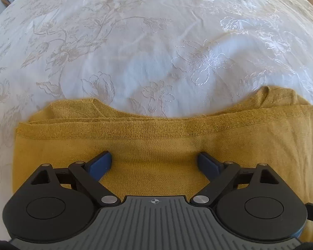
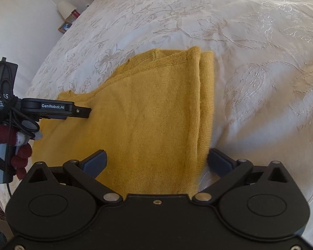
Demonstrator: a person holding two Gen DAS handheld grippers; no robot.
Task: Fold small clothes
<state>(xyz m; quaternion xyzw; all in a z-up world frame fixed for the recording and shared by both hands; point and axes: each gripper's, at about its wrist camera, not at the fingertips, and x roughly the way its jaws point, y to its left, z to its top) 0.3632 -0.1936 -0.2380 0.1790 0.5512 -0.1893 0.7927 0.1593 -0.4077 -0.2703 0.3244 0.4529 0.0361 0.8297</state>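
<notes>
Sweater (image 2: 148,112) lies folded on the bed (image 2: 250,41), long axis running up the frame; your right tool (image 2: 156,158), jaws apart, straddles its lower-right edge, nearer than your left tool (image 1: 154,160), also apart.

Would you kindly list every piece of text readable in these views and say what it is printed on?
"GenRobot.AI": white lettering on the side of the black left gripper, seen from the right wrist view.
White print on the black box behind the left gripper: partly hidden and blurred, unreadable.
Mustard yellow knitted garment and white floral embroidered bedspread: no text.
</notes>
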